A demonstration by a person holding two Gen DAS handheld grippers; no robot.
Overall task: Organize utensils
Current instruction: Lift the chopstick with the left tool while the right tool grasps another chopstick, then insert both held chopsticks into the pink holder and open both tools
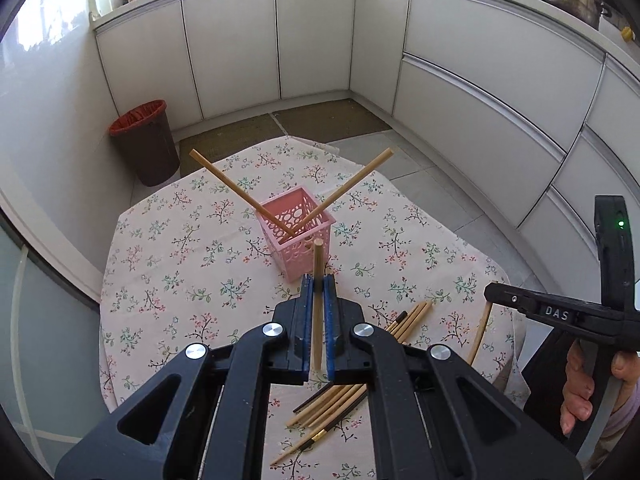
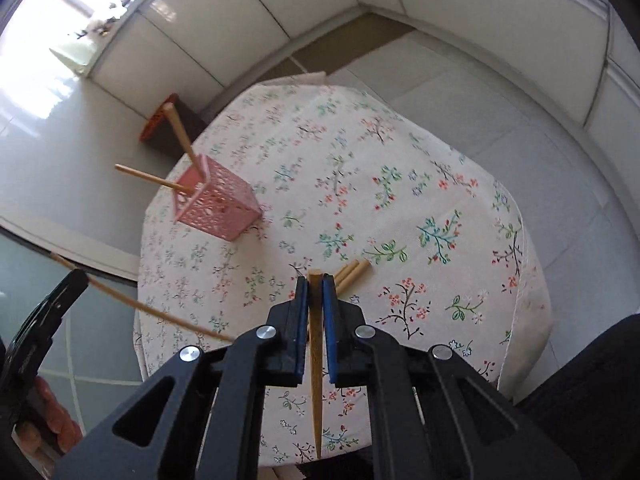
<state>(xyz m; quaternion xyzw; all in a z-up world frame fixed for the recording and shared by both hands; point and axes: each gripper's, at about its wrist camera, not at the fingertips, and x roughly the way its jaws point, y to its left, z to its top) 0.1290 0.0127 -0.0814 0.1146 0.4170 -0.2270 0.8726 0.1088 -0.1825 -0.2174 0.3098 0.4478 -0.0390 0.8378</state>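
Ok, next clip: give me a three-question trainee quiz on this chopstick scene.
1. True or false: the pink basket already holds two chopsticks.
2. What does the left tongs grip? A) spoon B) chopstick C) nothing
3. Fill in: the right tongs is shut on a ____.

Key: 1 true; 2 B; 3 chopstick.
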